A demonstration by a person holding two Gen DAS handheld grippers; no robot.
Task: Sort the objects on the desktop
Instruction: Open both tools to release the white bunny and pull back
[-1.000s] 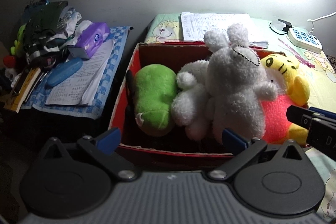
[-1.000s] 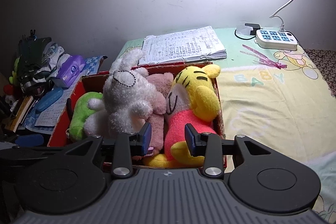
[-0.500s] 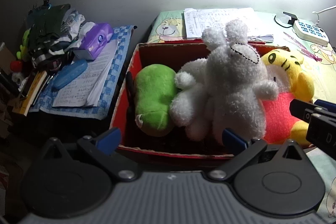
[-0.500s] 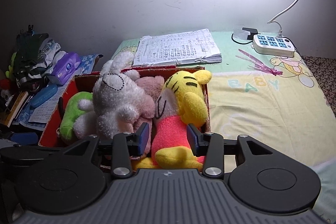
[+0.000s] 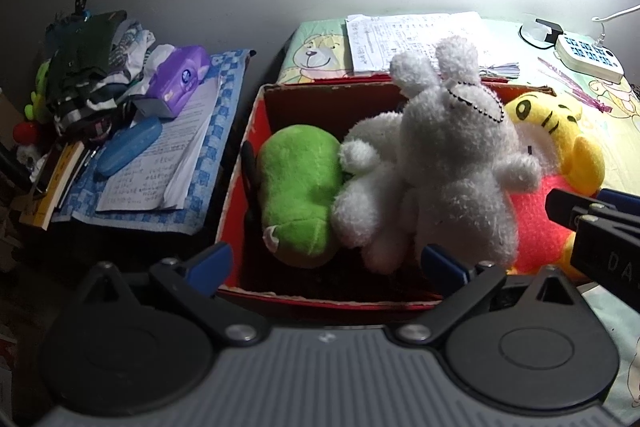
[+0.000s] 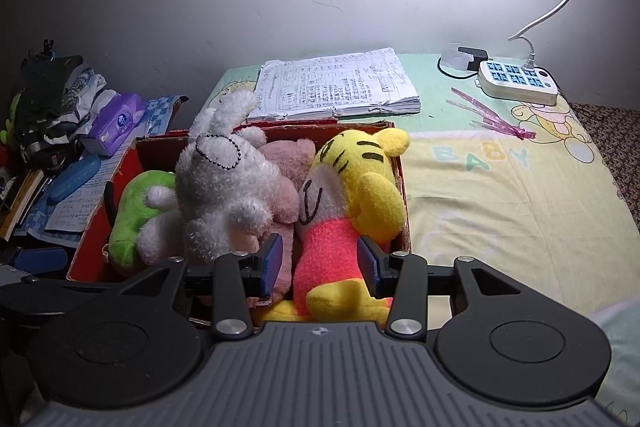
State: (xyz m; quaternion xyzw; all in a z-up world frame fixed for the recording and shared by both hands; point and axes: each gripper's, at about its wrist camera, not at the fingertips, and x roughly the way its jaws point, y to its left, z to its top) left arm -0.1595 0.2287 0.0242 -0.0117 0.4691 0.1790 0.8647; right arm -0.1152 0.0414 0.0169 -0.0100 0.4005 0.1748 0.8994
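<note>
A red cardboard box (image 5: 244,163) (image 6: 96,223) holds several plush toys: a green one (image 5: 298,187) (image 6: 132,215), a white rabbit (image 5: 456,155) (image 6: 224,183), a pink one (image 6: 286,179) and a yellow tiger in a red shirt (image 5: 556,147) (image 6: 352,195). My left gripper (image 5: 326,265) is open and empty over the box's near edge. My right gripper (image 6: 320,263) is open, its fingers either side of the tiger's lower body without clamping it. It also shows at the right of the left wrist view (image 5: 592,223).
A stack of written papers (image 6: 334,87) lies behind the box on a baby-print sheet (image 6: 500,187). A white power strip (image 6: 518,83) and pink strips (image 6: 492,115) lie at the back right. A cluttered side table on the left holds a purple tissue pack (image 5: 178,81), a blue case (image 5: 128,145) and papers.
Both views have drawn back slightly from the box. My right gripper's fingers stand a little wider apart around the tiger than a second ago.
</note>
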